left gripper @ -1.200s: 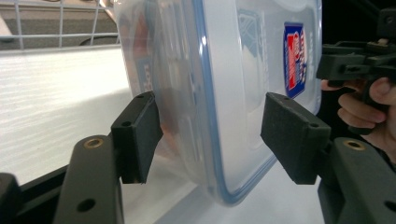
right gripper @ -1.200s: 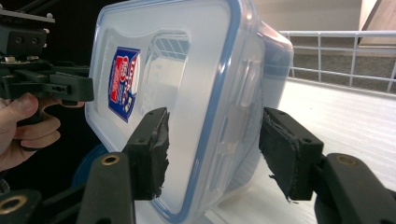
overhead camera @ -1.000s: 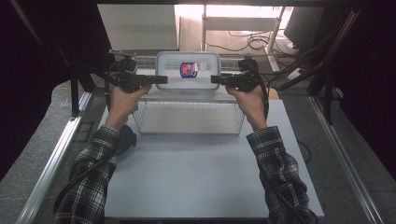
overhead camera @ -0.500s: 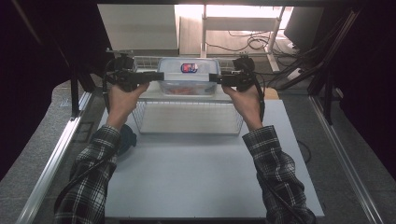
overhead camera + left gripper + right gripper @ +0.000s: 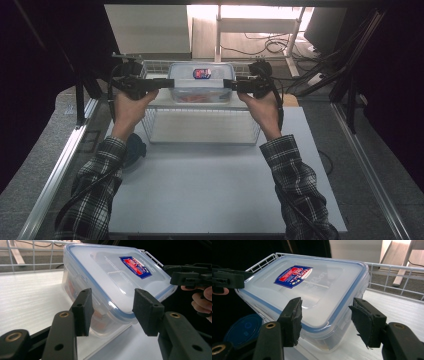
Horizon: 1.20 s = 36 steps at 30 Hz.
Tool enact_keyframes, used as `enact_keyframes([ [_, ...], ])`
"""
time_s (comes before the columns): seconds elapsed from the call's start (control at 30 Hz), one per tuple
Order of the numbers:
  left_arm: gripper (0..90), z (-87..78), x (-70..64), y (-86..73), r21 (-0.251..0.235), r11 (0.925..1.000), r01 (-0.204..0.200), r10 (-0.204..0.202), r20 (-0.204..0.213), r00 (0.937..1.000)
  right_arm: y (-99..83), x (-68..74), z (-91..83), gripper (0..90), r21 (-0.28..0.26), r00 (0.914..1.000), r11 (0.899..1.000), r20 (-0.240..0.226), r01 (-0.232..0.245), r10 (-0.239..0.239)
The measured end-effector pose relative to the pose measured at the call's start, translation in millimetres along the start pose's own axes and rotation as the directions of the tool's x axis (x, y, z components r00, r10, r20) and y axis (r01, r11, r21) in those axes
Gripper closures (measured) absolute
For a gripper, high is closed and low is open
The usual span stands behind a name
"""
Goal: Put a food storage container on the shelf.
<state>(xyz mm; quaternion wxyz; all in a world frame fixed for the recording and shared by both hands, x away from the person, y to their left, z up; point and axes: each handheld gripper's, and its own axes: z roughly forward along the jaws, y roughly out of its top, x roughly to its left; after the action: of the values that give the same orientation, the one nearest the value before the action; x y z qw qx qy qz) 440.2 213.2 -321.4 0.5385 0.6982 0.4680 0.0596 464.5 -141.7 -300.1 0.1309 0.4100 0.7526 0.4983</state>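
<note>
left hand-held gripper (image 5: 111, 312) | jaws spread astride lidded container (image 5: 112, 277) end | wire basket (image 5: 32, 252) behind

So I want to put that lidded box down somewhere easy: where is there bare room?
The white board is bare between the two plaid sleeves, from the wire basket to the near edge. The basket's own floor looks bare too. It is crowded at the far rim, where the left gripper, the right gripper and the box meet. A blue disc sits by the left sleeve.

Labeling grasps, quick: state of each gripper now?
Left gripper: open, fingers straddling one end of the box.
Right gripper: open, straddling the other end.
</note>
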Motion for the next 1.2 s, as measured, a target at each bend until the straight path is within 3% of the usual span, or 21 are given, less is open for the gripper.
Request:
enact_keyframes([
  [0.03, 49.8, 0.4, -3.2, -0.2, -0.007, 0.9996, -0.028, 0.028, -0.022, 0.9994, -0.3, -0.1, -0.1, 41.7, 0.0, 1.0, 1.0, -0.001, -0.005, 0.005],
  [0.1, 50.1, 0.9, -4.4, 0.3, -0.009, 0.999, -0.043, 0.043, -0.035, 0.9985, -0.5, -0.5, -0.5, 42.5, 0.004, 0.9998, 1.0, -0.004, -0.022, 0.022],
  [0.53, 50.0, 1.9, -0.9, -0.3, -0.017, 0.9997, -0.017, 0.017, -0.014, 0.9998, -1.9, 1.0, -4.4, 44.5, 0.011, 0.9994, 0.999, 0.0, -0.035, 0.035],
  [0.6, 50.0, 0.0, -7.4, 0.9, -0.015, 0.9976, -0.067, 0.066, -0.054, 0.9963, -1.7, 2.8, -5.2, 44.2, 0.004, 0.9998, 1.0, 0.011, -0.019, 0.019],
  [0.7, 46.3, -3.3, -12.1, 1.1, -0.027, 0.9957, -0.089, 0.087, -0.04, 0.9954, -2.3, 5.3, -6.6, 39.8, -0.005, 1.0, 1.0, 0.006, -0.001, 0.001],
  [0.73, 41.5, -5.2, -14.8, 0.9, -0.033, 0.9948, -0.097, 0.096, -0.03, 0.995, -4.4, 7.2, -8.6, 35.3, -0.009, 0.9997, 1.0, -0.007, 0.025, -0.025],
  [0.8, 37.0, -9.1, -25.1, -3.9, -0.023, 0.9892, -0.145, 0.144, -0.029, 0.9891, -8.0, 9.3, -11.6, 31.1, -0.013, 0.9985, 0.999, -0.024, 0.05, -0.05],
  [0.83, 34.7, -9.1, -25.1, -3.9, -0.023, 0.9892, -0.145, 0.144, -0.029, 0.9891, -8.0, 9.3, -11.6, 31.1, -0.013, 0.9985, 0.999, -0.024, 0.05, -0.05],
  [0.9, 30.5, -10.0, -35.3, -14.8, -0.012, 0.982, -0.189, 0.188, -0.028, 0.9817, -15.0, 11.7, -17.0, 24.9, -0.024, 0.9964, 0.997, -0.045, 0.071, -0.072],
  [1.03, 26.0, -9.4, -45.1, -27.5, 0.0, 0.9747, -0.224, 0.224, -0.011, 0.9746, -22.9, 15.6, -22.4, 18.7, -0.036, 0.9939, 0.995, -0.055, 0.094, -0.096],
  [1.17, 19.4, -6.8, -58.6, -46.6, 0.029, 0.9569, -0.289, 0.289, 0.005, 0.9573, -34.6, 21.5, -29.7, 13.3, -0.047, 0.99, 0.99, -0.04, 0.133, -0.135],
  [1.2, 18.0, -5.9, -64.4, -55.8, 0.042, 0.9481, -0.315, 0.315, 0.015, 0.949, -40.9, 23.3, -32.8, 11.7, -0.053, 0.9876, 0.987, -0.043, 0.149, -0.151],
])
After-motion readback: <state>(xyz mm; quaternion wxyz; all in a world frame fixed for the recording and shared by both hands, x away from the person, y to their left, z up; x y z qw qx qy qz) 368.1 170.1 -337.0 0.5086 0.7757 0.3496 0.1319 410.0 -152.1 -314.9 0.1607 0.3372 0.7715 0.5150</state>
